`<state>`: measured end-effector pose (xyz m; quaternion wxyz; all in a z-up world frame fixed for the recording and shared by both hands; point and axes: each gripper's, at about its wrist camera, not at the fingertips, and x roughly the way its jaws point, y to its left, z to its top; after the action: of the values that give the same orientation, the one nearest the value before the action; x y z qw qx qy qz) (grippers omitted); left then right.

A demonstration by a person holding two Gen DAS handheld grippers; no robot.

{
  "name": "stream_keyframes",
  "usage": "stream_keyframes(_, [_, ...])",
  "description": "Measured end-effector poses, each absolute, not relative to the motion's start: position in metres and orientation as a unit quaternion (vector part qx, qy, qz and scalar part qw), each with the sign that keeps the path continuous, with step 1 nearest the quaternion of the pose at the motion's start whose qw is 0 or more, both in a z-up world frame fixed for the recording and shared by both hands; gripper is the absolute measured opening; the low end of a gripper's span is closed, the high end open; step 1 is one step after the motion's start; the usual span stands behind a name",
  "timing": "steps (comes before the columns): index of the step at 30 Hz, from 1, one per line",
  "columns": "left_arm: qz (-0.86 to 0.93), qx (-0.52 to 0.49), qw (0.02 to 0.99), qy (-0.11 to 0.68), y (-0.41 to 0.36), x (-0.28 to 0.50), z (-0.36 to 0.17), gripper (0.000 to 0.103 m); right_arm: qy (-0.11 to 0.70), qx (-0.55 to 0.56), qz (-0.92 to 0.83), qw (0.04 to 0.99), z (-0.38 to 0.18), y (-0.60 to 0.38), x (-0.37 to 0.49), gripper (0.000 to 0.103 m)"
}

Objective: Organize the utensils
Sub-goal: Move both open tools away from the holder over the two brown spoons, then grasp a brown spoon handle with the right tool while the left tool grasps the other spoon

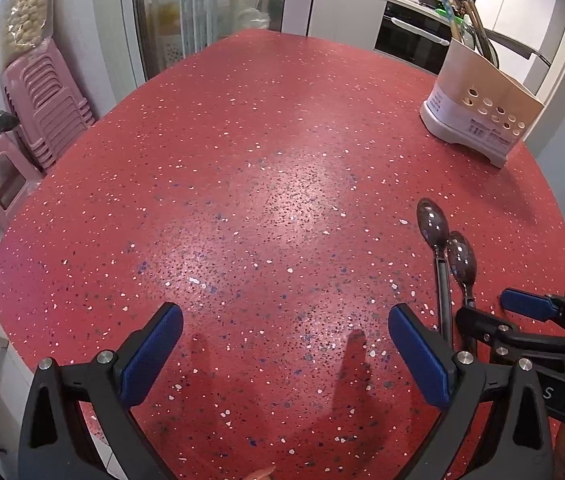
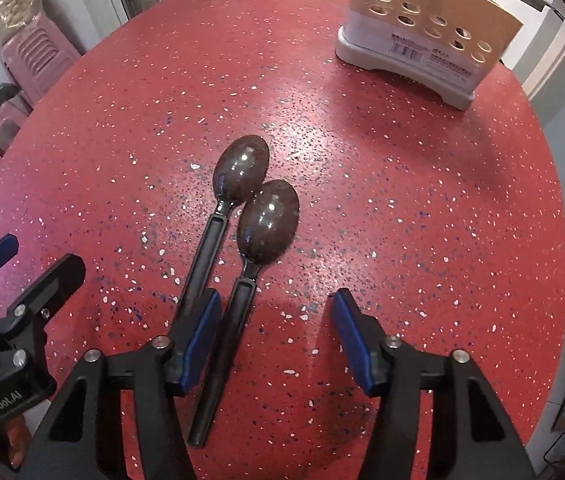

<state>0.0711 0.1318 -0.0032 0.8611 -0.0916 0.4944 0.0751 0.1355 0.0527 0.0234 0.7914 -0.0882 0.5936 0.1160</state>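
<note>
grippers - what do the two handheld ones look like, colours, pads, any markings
Both match: the left gripper and right gripper have angular matte black plastic frames with triangular cut-outs and round silver bolts at the joints. Each finger carries a flat, textured blue pad. In the right wrist view, white lettering on the left gripper's body reads GenRobot.AI. No cables or sleeves show.

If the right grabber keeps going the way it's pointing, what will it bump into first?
Probably the black handle of the nearer dark, shiny plastic spoon. The right gripper points steeply down with that handle between its open jaws, close to the left pad; beneath lies the red speckled table. Depth is hard to judge.
</note>
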Motion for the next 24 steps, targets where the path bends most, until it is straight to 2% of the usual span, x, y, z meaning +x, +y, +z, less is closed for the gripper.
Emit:
stream_keyframes(7, [0.073,-0.091,0.859,0.498,0.13,0.073,-0.002,0.103,0.603,-0.086,0.117,0.784,0.025,0.049,0.142,0.054])
stream_keyframes(10, [0.07,-0.094,0.858,0.499,0.132,0.074,-0.003,0.103,0.604,-0.089,0.117,0.783,0.025,0.047,0.147,0.044])
stream_keyframes(12, [0.068,-0.094,0.858,0.501,0.13,0.076,-0.002,0.103,0.602,-0.088,0.122,0.784,0.025,0.043,0.149,0.026])
stream_keyframes(13, [0.065,-0.092,0.857,0.502,0.129,0.077,-0.001,0.103,0.603,-0.086,0.123,0.783,0.025,0.04,0.15,0.025])
stream_keyframes(15, [0.054,-0.09,0.856,0.506,0.124,0.08,0.0,0.103,0.603,-0.084,0.123,0.784,0.025,0.036,0.151,0.016])
stream_keyframes(19, [0.041,-0.07,0.853,0.515,0.11,0.09,0.002,0.103,0.601,-0.068,0.14,0.784,0.026,0.025,0.151,0.014])
stream_keyframes(20, [0.038,-0.063,0.853,0.517,0.106,0.092,0.002,0.103,0.6,-0.057,0.145,0.785,0.027,0.02,0.151,0.011])
stream_keyframes(21, [0.035,-0.058,0.852,0.519,0.103,0.094,0.003,0.103,0.598,-0.051,0.148,0.786,0.029,0.015,0.148,0.0])
stream_keyframes(24, [0.015,-0.051,0.848,0.528,0.091,0.102,0.004,0.103,0.592,-0.037,0.157,0.789,0.032,0.001,0.147,0.0])
